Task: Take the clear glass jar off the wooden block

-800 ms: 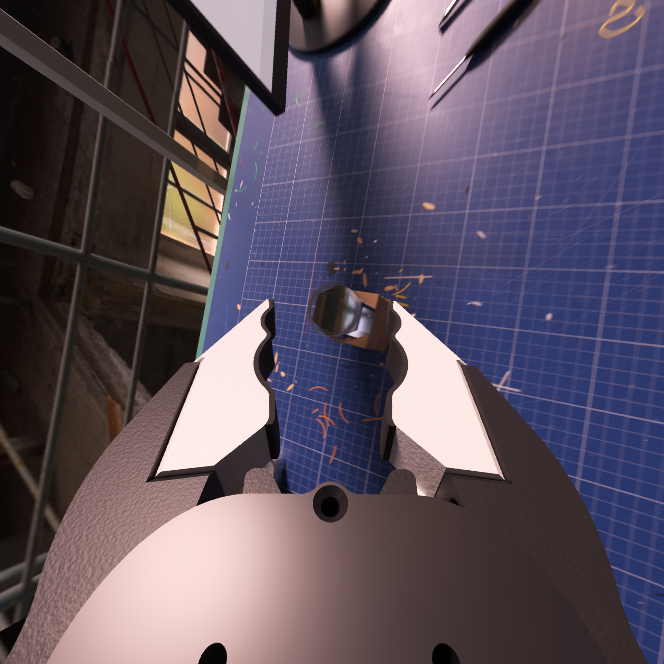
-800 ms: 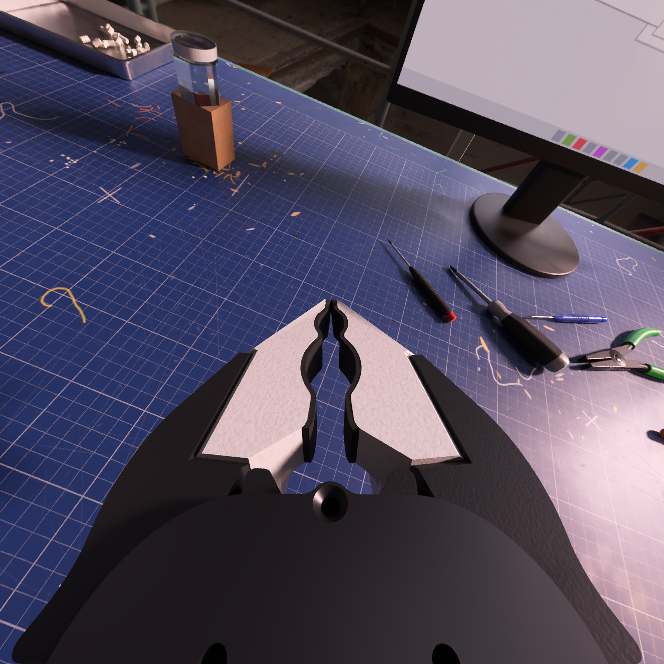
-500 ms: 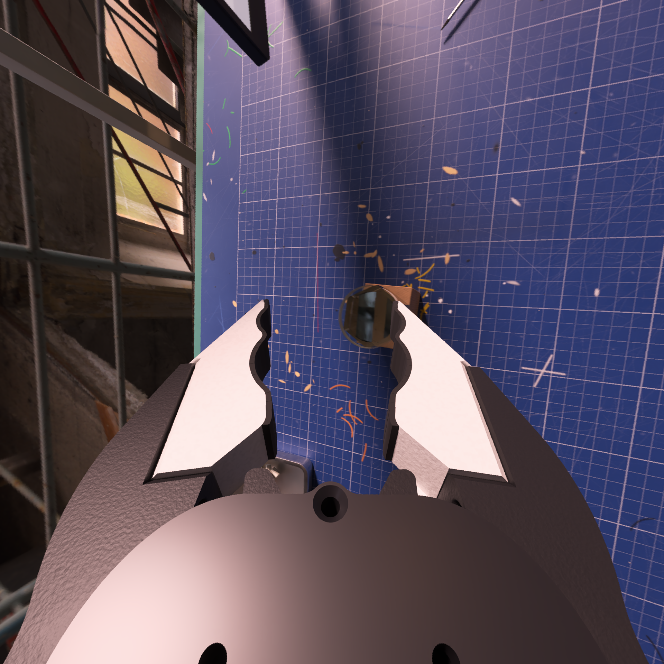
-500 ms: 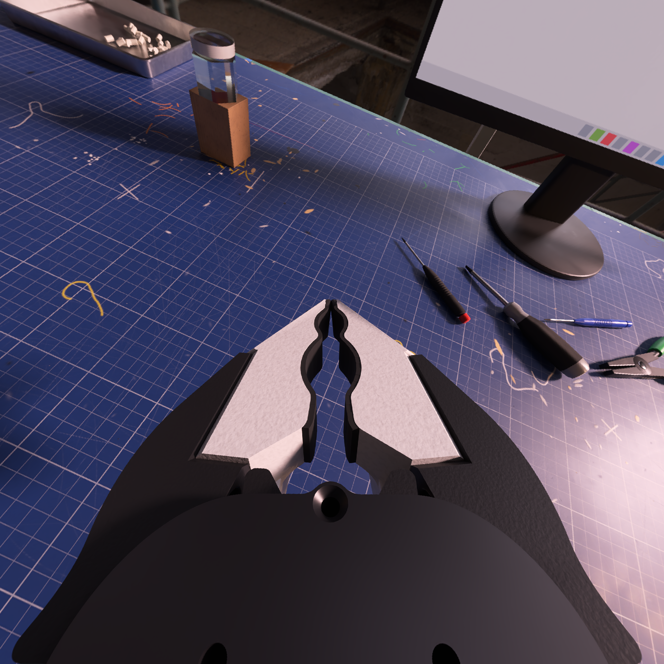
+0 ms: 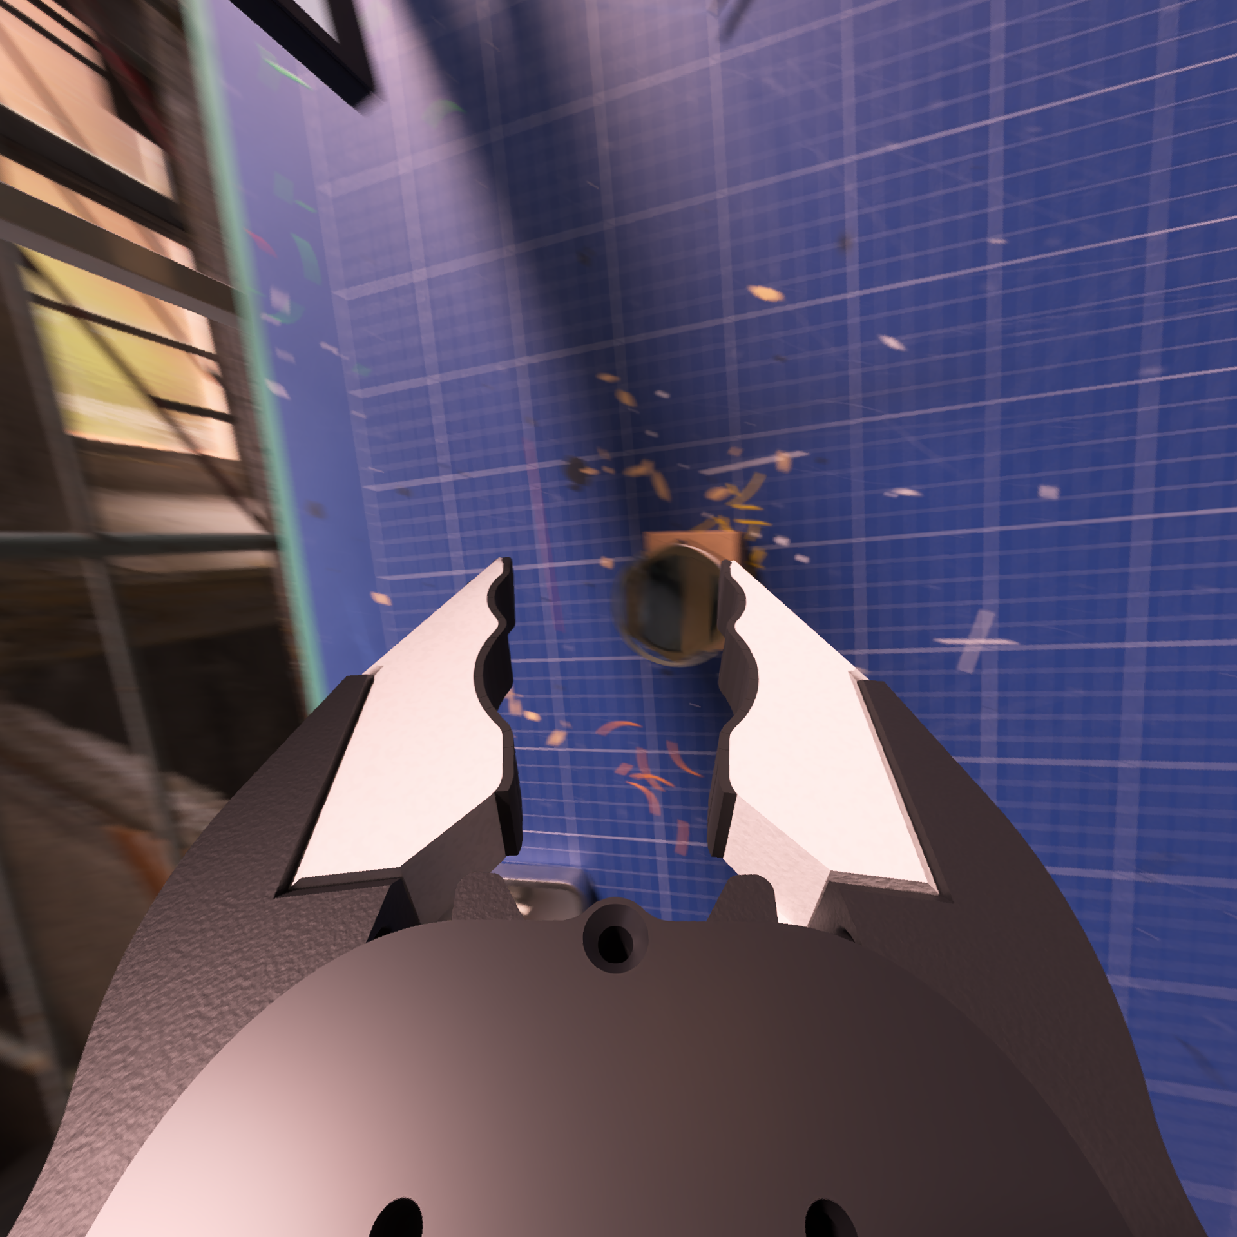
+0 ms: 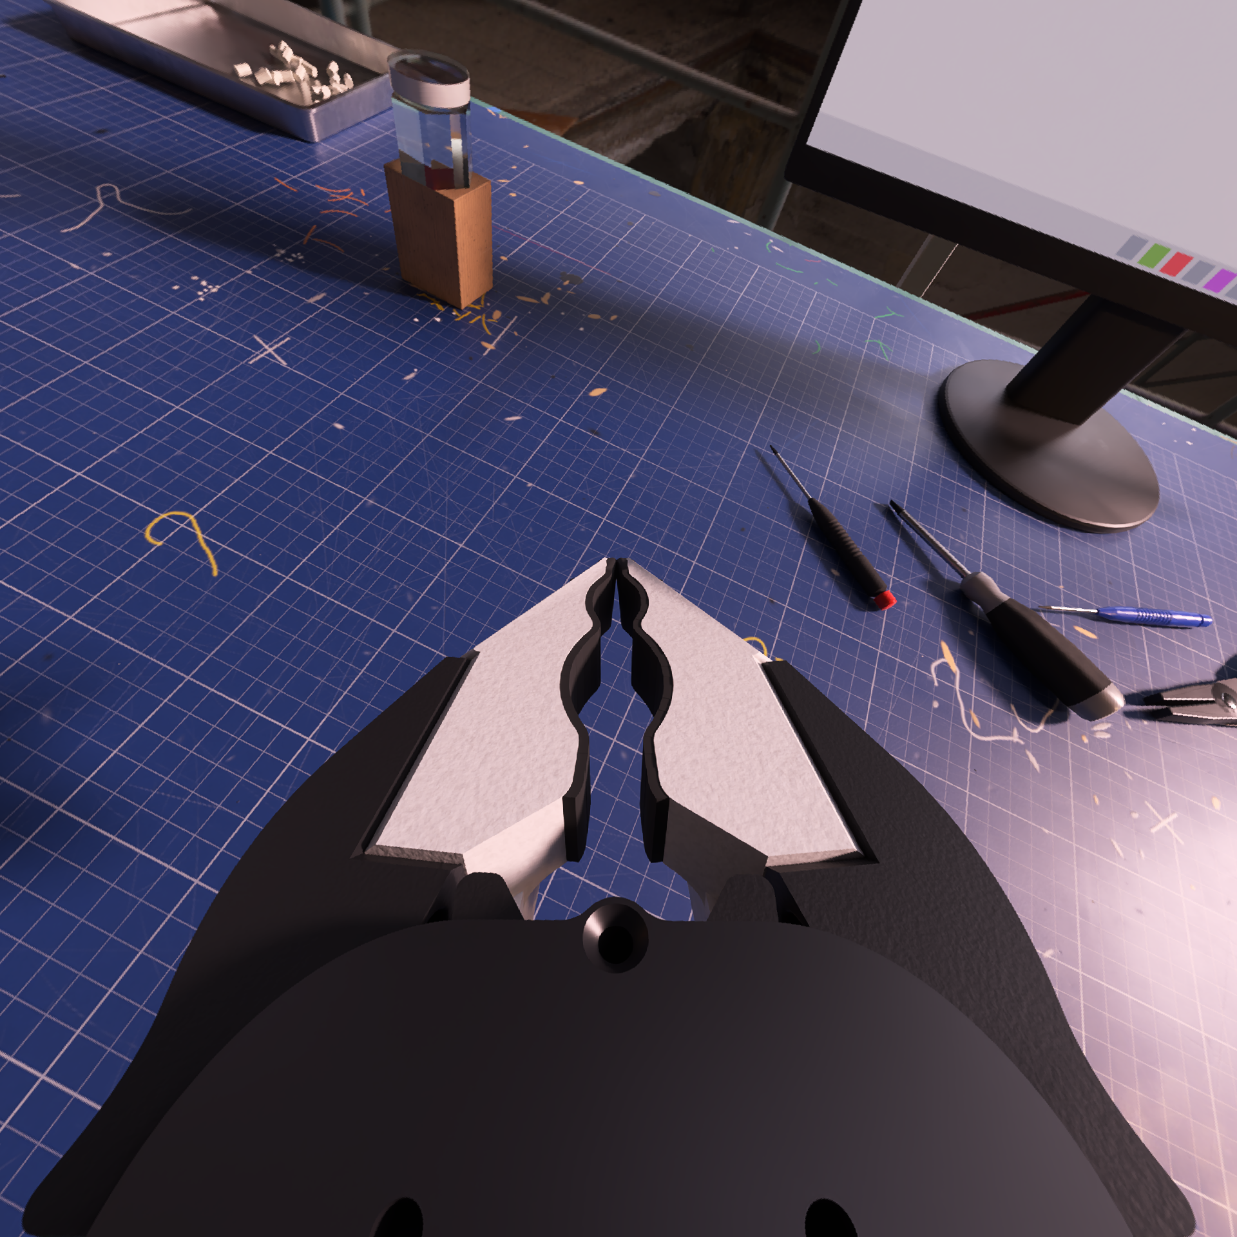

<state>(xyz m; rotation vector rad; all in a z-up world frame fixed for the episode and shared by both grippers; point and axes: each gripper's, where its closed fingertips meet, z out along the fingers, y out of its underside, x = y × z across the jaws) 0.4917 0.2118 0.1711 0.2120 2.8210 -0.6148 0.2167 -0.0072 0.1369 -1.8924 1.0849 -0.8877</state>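
The clear glass jar (image 6: 432, 124) stands upright in the top of the wooden block (image 6: 442, 241) at the far left of the blue cutting mat. In the left wrist view I look down on the jar (image 5: 666, 612) from above, blurred, with the block (image 5: 693, 541) just behind it. My left gripper (image 5: 616, 575) is open and high above the jar, which lies beside its right fingertip (image 5: 733, 589). My right gripper (image 6: 616, 562) is shut and empty, low over the mat's middle, well short of the block.
A metal tray (image 6: 221, 73) with several small white pieces lies behind the block. A monitor on a round base (image 6: 1051, 448) stands at the right, with two screwdrivers (image 6: 843, 542), a blue tool (image 6: 1138, 614) and pliers (image 6: 1198, 703) in front. The mat's far edge (image 5: 268, 401) runs close behind the block.
The left gripper has swung and dropped nearer the jar, which now looks larger and sits by its right fingertip. The right gripper has drifted so the block shifts right and nearer in its view.
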